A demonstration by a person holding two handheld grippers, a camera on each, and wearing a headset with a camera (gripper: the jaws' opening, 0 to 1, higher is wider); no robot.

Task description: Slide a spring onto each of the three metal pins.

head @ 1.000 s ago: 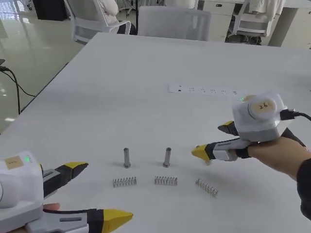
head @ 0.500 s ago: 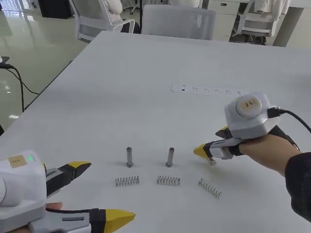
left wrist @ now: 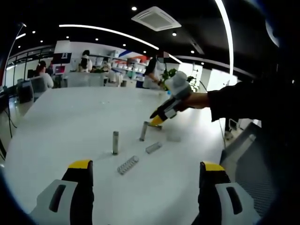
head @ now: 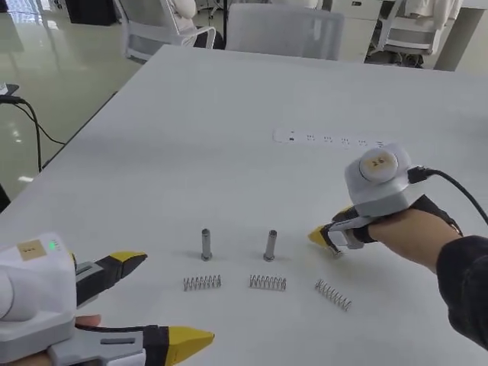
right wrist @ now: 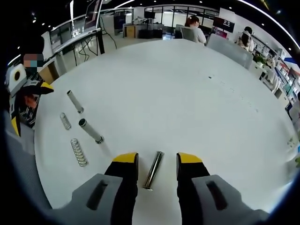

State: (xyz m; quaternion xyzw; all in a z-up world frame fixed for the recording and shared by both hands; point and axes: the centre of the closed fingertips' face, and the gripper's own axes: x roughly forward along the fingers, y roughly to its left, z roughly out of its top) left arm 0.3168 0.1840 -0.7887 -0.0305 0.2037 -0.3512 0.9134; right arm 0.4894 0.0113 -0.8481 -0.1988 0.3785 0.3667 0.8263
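White counter, two upright pins. Right claw sits narrowly parted around the third pin lying flat, probably to stand it up. Left claw is wide apart, holding nothing.

Pins: smooth grey metal, dull sheen. Springs: bare coiled metal wire. Table: smooth matt white. Left tool, right tool: white plastic bodies, yellow tips.

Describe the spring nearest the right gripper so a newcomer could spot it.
On the white table, two upright pins stand with a row of springs on their near side. The right-end spring lies closest to the right gripper. It lies slanted, while the middle spring and the left spring lie in line.
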